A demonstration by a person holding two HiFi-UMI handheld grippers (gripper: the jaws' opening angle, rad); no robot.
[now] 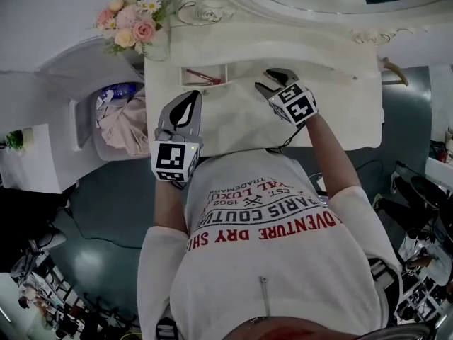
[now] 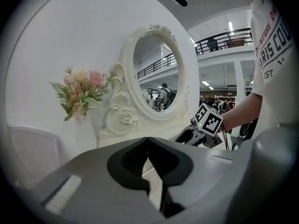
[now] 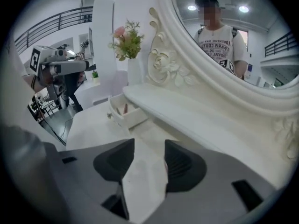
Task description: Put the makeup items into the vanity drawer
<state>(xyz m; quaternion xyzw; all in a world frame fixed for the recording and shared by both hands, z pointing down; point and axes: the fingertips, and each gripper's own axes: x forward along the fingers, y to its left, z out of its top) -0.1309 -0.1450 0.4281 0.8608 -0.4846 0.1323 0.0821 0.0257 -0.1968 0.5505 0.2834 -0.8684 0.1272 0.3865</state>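
Note:
The small white vanity drawer [image 1: 203, 76] stands pulled out at the back left of the white vanity top [image 1: 340, 112]. A slim reddish makeup item [image 1: 205, 77] lies inside it. In the right gripper view the drawer [image 3: 131, 117] shows ahead and to the left, with the reddish item [image 3: 124, 108] in it. My right gripper [image 1: 274, 81] hovers just right of the drawer, open, with nothing between its jaws [image 3: 148, 149]. My left gripper [image 1: 187, 99] is held over the table's front left, shut and empty [image 2: 147, 143].
A vase of pink and cream flowers [image 1: 132, 24] stands at the vanity's left back corner. The ornate oval mirror [image 3: 224, 36] rises behind the shelf. A white chair with pinkish cloth [image 1: 122, 127] sits to the left of the table.

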